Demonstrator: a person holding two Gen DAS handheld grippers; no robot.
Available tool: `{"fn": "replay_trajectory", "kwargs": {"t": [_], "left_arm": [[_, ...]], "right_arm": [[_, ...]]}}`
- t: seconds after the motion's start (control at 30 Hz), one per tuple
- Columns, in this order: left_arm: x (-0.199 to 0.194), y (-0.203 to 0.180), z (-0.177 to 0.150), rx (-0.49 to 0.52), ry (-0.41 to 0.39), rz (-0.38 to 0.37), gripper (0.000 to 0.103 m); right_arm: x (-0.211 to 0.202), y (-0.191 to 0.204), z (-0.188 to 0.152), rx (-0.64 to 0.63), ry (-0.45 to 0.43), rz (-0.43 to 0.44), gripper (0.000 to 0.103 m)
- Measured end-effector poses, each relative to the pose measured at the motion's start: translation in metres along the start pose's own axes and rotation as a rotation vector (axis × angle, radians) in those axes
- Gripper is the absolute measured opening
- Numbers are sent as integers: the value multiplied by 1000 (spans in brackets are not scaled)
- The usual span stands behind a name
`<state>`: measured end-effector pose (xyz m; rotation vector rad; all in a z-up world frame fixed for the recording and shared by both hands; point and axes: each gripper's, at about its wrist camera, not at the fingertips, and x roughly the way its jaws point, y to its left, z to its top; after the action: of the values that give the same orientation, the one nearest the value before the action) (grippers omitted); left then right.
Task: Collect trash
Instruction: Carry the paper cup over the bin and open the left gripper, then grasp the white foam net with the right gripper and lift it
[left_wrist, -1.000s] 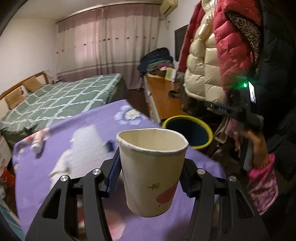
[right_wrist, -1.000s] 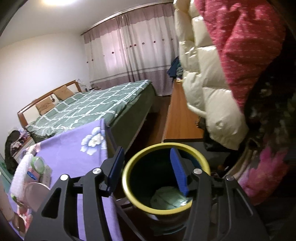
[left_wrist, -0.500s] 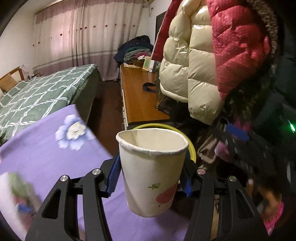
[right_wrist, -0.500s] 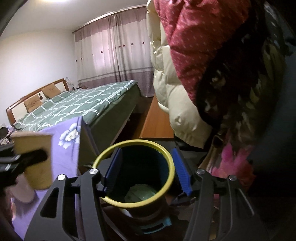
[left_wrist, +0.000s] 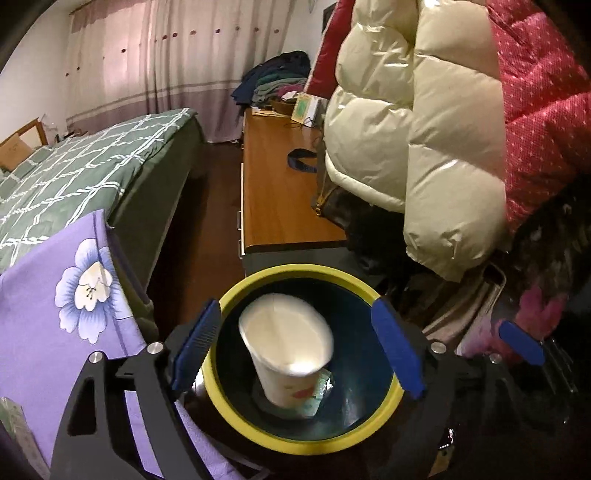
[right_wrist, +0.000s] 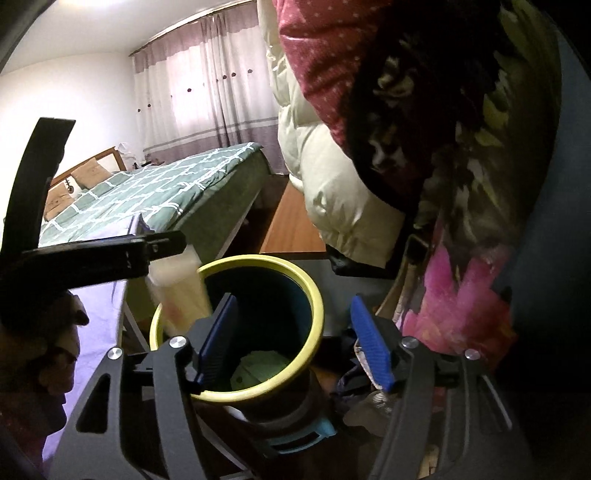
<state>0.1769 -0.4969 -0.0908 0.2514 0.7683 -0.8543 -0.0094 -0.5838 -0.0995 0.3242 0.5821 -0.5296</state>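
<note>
left hand-held gripper (left_wrist: 299, 350) over bin, jaws opening wide, nothing gripped, paper cup (left_wrist: 286, 350) blurred inside yellow-rimmed bin (left_wrist: 236, 406), right hand-held gripper (right_wrist: 295, 339) jaws opening, empty, straddling bin rim, purple-cloth counter (left_wrist: 55, 332) beside bin

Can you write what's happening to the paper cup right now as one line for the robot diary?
step: drop cup | left gripper: opening, clear of paper cup | paper cup: blurred, inside yellow-rimmed bin | right gripper: opening, nothing between pads

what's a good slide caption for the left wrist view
Left gripper, jaws opening, above the yellow-rimmed bin with the paper cup blurred inside, clear of both pads.
</note>
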Motion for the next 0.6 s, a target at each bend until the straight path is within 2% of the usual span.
{"fn": "replay_trajectory", "kwargs": {"t": [0.13,0.27,0.43,0.53,0.6], "left_arm": [[-32,8,-5,-24,-18,25,87],[-90,19,-16,-53,-73,72,93],[-166,48,-41,-83,-147,197,97],[-214,76,-62,-119,-198,300,98],[-248,101,-82,-152,-228,397,98]], "right_arm": [[-3,8,-2,-8,5,11,62],[-3,26,-4,-31,13,40,62],[-11,68,-7,-93,16,117,62],[-19,100,-8,-138,12,172,62],[-24,123,-7,-174,7,205,62]]}}
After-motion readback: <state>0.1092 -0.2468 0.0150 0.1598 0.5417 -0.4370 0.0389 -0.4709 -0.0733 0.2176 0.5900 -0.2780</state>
